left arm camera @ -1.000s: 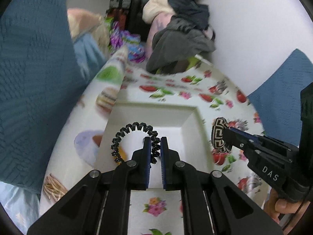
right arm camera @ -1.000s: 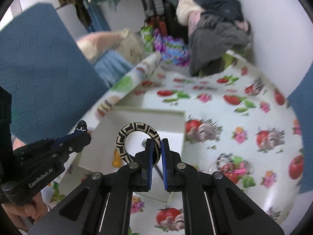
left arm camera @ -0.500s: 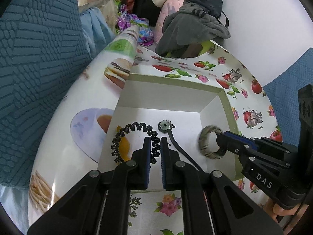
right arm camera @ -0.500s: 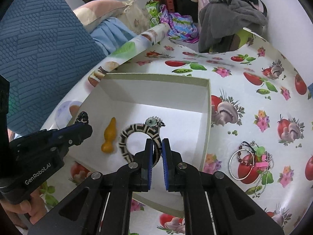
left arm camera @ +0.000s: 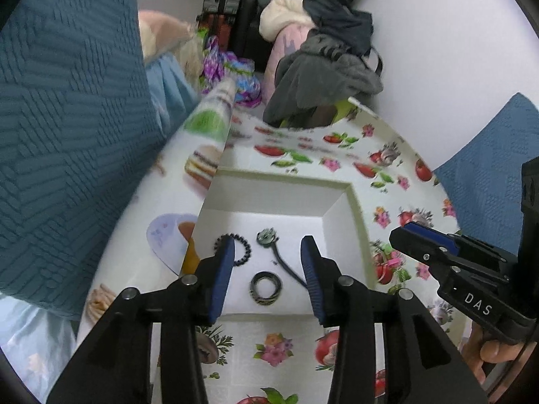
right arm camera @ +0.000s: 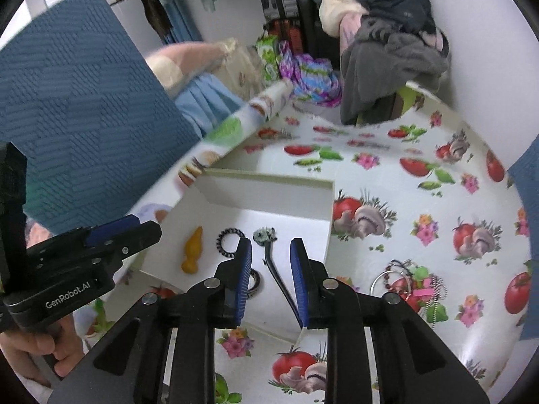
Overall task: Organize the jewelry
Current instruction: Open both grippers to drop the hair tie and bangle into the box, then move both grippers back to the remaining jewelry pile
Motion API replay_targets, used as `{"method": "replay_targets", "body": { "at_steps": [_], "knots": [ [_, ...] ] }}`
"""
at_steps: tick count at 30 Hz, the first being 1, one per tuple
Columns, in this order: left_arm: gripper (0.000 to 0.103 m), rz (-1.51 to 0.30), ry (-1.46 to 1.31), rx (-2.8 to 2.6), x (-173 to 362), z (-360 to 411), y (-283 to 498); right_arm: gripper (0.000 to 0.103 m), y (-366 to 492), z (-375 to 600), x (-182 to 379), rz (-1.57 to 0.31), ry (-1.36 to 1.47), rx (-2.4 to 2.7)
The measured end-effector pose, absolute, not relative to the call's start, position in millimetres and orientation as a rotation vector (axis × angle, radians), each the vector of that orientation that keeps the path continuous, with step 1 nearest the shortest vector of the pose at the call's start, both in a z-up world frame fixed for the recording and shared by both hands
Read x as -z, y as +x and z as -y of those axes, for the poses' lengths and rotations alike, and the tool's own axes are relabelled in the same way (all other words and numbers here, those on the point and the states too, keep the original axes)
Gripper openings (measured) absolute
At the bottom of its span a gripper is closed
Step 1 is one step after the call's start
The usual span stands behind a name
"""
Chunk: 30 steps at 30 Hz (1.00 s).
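The bench (right arm camera: 421, 181), under its tomato-and-mushroom oilcloth, carries the white box (left arm camera: 357, 202). Over the box's near edge hangs the left gripper (left arm camera: 267, 281), jaws wide apart and holding nothing; the right gripper (right arm camera: 271, 281) hangs there too, jaws spread and likewise empty. On the box floor lie a black band with a rosette (left arm camera: 286, 262), the black coil hair tie (left arm camera: 244, 252), the patterned ring (left arm camera: 266, 288) and a yellow piece (right arm camera: 192, 250). More jewelry (right arm camera: 407, 281) sits on the oilcloth right of the box.
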<state>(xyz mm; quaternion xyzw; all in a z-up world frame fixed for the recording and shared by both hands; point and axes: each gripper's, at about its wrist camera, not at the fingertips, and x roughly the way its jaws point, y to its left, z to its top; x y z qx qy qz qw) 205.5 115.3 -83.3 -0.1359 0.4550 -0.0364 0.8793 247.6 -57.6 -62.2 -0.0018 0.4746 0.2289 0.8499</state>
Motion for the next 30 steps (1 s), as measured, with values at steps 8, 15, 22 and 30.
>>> {"method": "replay_targets", "body": {
  "at_steps": [8,15,22,30],
  "knots": [
    [0.045,-0.859,-0.257,0.097,40.6,-96.4,183.1,0.022,217.9,85.4,17.7,-0.881,0.010,-0.465],
    [0.047,-0.823,-0.251,0.111,21.4,-75.9,166.1,0.022,196.6,119.8,-1.7,-0.832,0.034,-0.430],
    [0.047,-0.816,-0.246,0.141,17.8,-44.1,159.1,0.022,182.1,164.6,3.3,-0.830,0.067,-0.371],
    [0.047,-0.860,-0.243,0.202,43.2,-0.5,163.2,0.022,177.3,214.6,32.8,-0.880,0.099,-0.295]
  ]
}}
